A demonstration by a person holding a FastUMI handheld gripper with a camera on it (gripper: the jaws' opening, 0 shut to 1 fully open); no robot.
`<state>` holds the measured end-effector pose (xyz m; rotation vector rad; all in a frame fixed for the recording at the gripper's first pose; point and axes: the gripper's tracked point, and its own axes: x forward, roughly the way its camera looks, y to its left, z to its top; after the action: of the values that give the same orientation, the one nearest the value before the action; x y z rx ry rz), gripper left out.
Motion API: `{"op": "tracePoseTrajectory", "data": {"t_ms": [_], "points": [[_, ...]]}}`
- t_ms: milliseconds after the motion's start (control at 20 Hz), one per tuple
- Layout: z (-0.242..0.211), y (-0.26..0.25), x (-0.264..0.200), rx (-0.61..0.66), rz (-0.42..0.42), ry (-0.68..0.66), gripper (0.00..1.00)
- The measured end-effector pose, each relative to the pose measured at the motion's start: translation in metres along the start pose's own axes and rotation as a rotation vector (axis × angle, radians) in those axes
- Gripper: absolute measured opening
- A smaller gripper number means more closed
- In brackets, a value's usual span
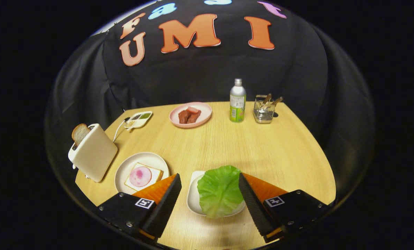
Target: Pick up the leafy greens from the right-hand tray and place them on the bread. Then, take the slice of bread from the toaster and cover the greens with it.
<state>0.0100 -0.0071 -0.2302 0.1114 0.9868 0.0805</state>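
**Fingers spread around the greens**

I see my gripper (pixel 209 180) wide open, gripping nothing — the leafy greens (pixel 219 189) lie between its fingers on a white tray (pixel 192 199). Just left, a plate (pixel 123 173) carries bread (pixel 155 173) topped with a meat slice (pixel 140 176). Farther left stands the toaster (pixel 94 152), a bread slice (pixel 79 133) poking up. Beyond — a pink plate (pixel 207 113), a bottle (pixel 237 100), a wire basket (pixel 264 111).

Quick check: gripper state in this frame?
Gripper: open, holding nothing; the leafy greens on the tray lie between its spread fingers.
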Motion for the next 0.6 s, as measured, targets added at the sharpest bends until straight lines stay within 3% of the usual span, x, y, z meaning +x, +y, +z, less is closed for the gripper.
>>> {"op": "tracePoseTrajectory", "data": {"t_ms": [300, 600], "points": [[-0.048, -0.016, 0.042, 0.004, -0.027, 0.241, 0.99], [-0.073, -0.027, 0.072, 0.035, -0.066, 0.357, 0.92]]}}
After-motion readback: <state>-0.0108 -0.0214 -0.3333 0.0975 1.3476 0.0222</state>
